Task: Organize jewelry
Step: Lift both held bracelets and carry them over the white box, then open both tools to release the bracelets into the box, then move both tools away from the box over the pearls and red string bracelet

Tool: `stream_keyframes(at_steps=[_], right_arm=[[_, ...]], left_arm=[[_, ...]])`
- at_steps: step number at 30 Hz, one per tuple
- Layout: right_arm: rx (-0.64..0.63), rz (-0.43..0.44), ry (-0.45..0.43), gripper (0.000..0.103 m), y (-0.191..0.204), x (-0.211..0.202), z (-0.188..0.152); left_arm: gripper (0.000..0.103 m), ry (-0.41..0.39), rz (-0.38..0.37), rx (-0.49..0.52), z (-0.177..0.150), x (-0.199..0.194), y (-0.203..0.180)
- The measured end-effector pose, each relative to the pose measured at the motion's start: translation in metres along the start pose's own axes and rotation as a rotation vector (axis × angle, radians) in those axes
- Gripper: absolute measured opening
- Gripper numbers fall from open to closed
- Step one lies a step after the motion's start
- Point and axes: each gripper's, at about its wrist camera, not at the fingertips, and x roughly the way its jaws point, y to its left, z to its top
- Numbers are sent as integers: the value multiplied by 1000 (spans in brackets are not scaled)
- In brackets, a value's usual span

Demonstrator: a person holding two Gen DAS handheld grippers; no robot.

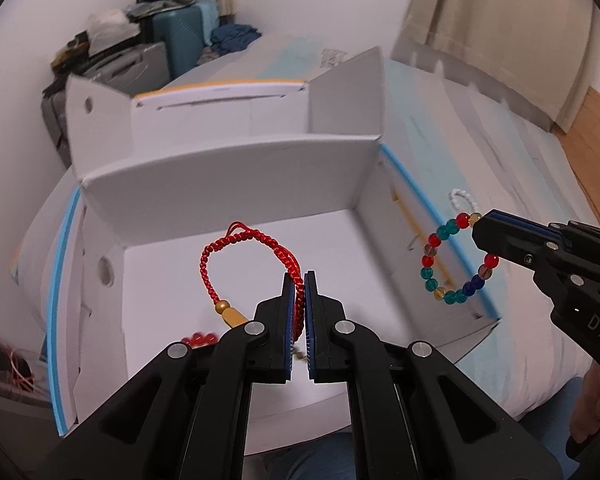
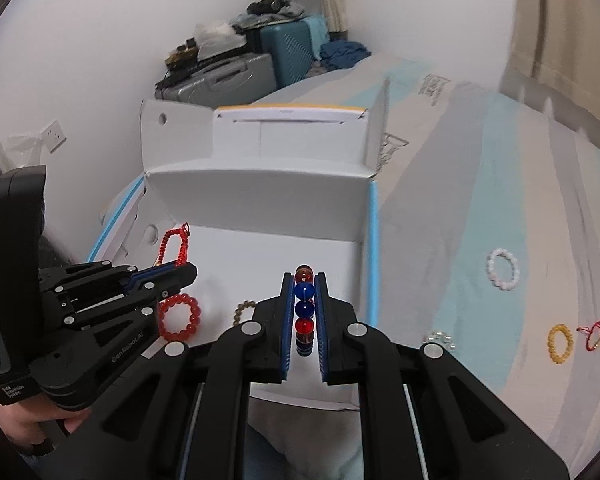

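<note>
My left tool [image 1: 300, 280] is clamped on the red braided cord bracelet [image 1: 236, 256], which hangs as an open loop above the floor of the open white cardboard box [image 1: 228, 184]. My right tool [image 2: 304, 280] is clamped on the multicoloured glass-bead bracelet [image 2: 304, 312]; in the left wrist view its loop hangs over the box's right wall, roughly above the blue-edged rim.

The governing relation: the box floor lies below and ahead of both tools. The left load is already inside the box outline; the right load sits at the rim, so I judge it must travel further toward the box centre before release.

A red bead bracelet [image 2: 179, 317] and a brown bead bracelet [image 2: 244, 310] already rest on the box floor. A white bead bracelet [image 2: 502, 269], a yellow bead bracelet [image 2: 559, 344] and a thin red cord [image 2: 592, 330] remain on the bed [image 2: 520, 200], right of the box.
</note>
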Motion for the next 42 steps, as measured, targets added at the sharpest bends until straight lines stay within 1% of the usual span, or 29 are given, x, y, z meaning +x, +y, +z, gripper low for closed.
stream_keyframes(at_steps=[4, 9, 16, 19, 22, 24, 27, 28, 29, 30, 31, 32, 33, 34, 35, 37, 38, 39, 41, 42], right_arm=[[-5, 24, 33, 9, 12, 18, -2], [-20, 25, 80, 9, 25, 41, -6], [-13, 26, 149, 9, 31, 72, -13], [-11, 37, 154, 9, 32, 77, -16], [-17, 40, 152, 12, 34, 78, -18], [-23, 42, 148, 12, 35, 78, -17], [-29, 42, 140, 12, 37, 77, -16], [-29, 42, 137, 15, 36, 75, -16], [-31, 42, 133, 24, 37, 75, -15], [-32, 39, 125, 28, 37, 72, -16], [-34, 34, 112, 35, 36, 68, -16], [-34, 30, 104, 42, 36, 66, -16], [-34, 28, 98, 46, 35, 64, -15], [-31, 25, 86, 53, 34, 60, -15], [-28, 20, 74, 60, 32, 57, -14], [-25, 4, 50, 65, 28, 49, -13], [-22, 0, 44, 70, 26, 46, -12], [-18, -3, 39, 73, 24, 44, -11], [-8, -14, 22, 79, 18, 38, -10], [-1, -20, 13, 80, 15, 34, -10]], left_arm=[[4, 30, 17, -18, -9, 7, 15], [4, 68, 9, -38, -17, 20, 25], [4, 121, 10, -57, -29, 37, 40], [4, 134, 12, -59, -33, 40, 45], [5, 141, 19, -60, -37, 42, 49], [7, 140, 22, -55, -38, 42, 50], [8, 135, 25, -50, -39, 41, 48], [8, 132, 27, -47, -38, 40, 47], [14, 127, 30, -45, -37, 39, 46], [26, 122, 33, -45, -37, 38, 46], [35, 110, 40, -45, -36, 36, 45], [39, 99, 49, -42, -35, 34, 44], [46, 94, 54, -39, -35, 33, 43], [50, 86, 61, -36, -34, 31, 42], [56, 79, 68, -33, -33, 29, 40], [65, 67, 70, -30, -32, 26, 39], [68, 63, 72, -30, -31, 25, 39], [74, 57, 80, -28, -31, 24, 38], [83, 48, 99, -23, -30, 22, 34], [85, 43, 104, -21, -30, 21, 33]])
